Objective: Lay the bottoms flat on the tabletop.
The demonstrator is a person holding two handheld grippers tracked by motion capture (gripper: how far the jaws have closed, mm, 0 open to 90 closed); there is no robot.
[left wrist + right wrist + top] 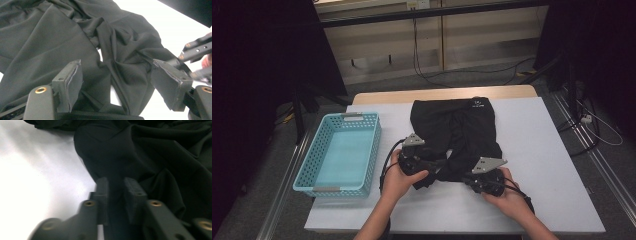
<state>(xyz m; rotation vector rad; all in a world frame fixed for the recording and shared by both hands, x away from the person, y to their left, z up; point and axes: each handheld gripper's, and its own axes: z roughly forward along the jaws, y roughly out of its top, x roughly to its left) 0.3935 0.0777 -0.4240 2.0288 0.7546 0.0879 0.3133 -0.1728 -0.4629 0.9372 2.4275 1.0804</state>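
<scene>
A black, soft fabric garment [455, 131] lay crumpled in the middle of the white tabletop [542, 145], its near hem bunched toward the person's side and a small white logo at its far edge. To its left, apart from it, stood a light-blue perforated plastic basket [307, 165], long side running away from the person.

The left gripper [418, 167], held in the person's left hand [398, 177], sat at the garment's near left corner. In the left gripper view its jaws stood wide apart, the grey pads [71, 85] spread on either side of a fold of black cloth without pressing on it; the cloth lay loose on the table between and beyond them.

The right gripper [477, 179], held in the right hand [507, 197], sat at the garment's near right corner. In the right gripper view its jaws were drawn narrow, with a pinch of the black cloth [115, 187] clamped between the two pads [103, 187], the rest of the fabric spreading away to the upper right over the pale table.
</scene>
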